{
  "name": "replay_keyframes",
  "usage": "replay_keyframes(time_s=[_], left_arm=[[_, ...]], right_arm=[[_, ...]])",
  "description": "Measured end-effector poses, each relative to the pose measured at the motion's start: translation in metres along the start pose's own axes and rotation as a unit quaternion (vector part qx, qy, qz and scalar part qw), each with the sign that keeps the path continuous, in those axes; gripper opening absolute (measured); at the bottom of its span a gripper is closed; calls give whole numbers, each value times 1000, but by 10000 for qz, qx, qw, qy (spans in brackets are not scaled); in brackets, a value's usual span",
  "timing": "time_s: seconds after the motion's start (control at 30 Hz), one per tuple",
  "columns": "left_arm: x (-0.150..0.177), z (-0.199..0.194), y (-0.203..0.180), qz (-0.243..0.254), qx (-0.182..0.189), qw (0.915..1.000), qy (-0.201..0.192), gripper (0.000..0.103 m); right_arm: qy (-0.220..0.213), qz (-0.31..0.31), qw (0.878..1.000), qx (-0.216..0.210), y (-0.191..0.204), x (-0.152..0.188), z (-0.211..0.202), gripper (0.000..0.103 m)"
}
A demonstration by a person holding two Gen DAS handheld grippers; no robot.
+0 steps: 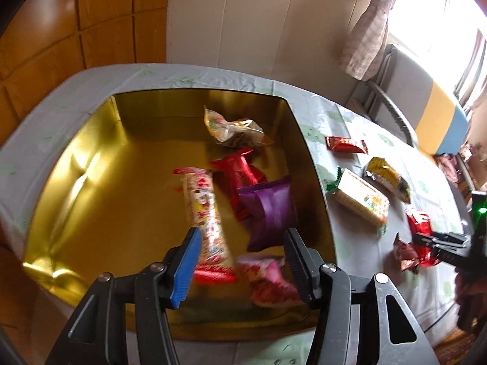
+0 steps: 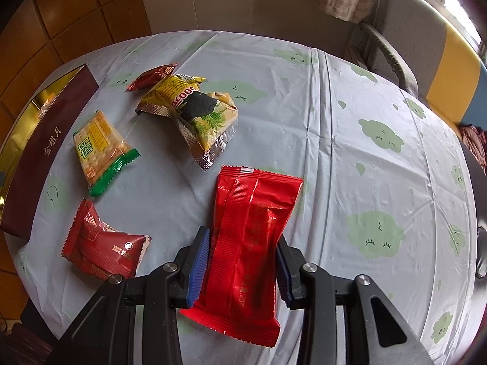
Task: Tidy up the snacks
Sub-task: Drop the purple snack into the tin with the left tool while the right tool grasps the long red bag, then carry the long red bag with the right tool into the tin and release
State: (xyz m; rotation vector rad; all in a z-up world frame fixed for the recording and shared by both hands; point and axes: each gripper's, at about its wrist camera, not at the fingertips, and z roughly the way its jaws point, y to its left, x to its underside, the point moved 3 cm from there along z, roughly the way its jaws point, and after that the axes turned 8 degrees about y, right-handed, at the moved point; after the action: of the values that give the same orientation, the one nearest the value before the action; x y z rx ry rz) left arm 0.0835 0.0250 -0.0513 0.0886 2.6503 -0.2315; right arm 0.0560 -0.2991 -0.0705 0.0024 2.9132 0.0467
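A gold-lined box (image 1: 76, 188) sits on the table and holds several snacks: a purple pack (image 1: 269, 210), a red pack (image 1: 240, 172), a yellow bag (image 1: 234, 129) and a pink pack (image 1: 268, 279). My left gripper (image 1: 242, 254) is open above the box, and a long red-and-white snack (image 1: 205, 210), blurred, hangs loose by its left finger. My right gripper (image 2: 242, 258) is shut on a bright red pack (image 2: 249, 237) on the tablecloth. The box shows in the right wrist view with a maroon side (image 2: 39, 158).
Loose on the cloud-print tablecloth (image 2: 350, 152) lie a cracker pack (image 2: 99, 149), a yellow-black bag (image 2: 194, 112), a dark red pack (image 2: 103, 243) and a small red pack (image 2: 152, 76). A chair (image 2: 404, 39) stands at the far right.
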Motion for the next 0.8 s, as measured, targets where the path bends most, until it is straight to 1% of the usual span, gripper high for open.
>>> replay_keyframes(time_s=[0.1,0.2,0.33,0.47,0.67,0.8], left_arm=[[4,-10,3,-2,-70,9999,-101,60],[6,-18,4,56,-138,9997,-216,60],[8,-25,5,77,-133,9995,-293,62],[9,-27,9,14,-127,9995,-304,63],[10,-28,16,-93,-150,9993,-318,64],[12,-30,20,-137,-142,9993,-331,64]], right_arm=[[-12,5,10000,-15,0,0,0,39],[-26,24,10000,-35,-2,1,-1,39],[-70,126,9999,25,-9,0,-4,39],[-72,356,9993,54,-20,0,-6,39],[0,314,9995,92,-20,1,-1,39],[-93,466,9988,123,-26,3,-7,39]])
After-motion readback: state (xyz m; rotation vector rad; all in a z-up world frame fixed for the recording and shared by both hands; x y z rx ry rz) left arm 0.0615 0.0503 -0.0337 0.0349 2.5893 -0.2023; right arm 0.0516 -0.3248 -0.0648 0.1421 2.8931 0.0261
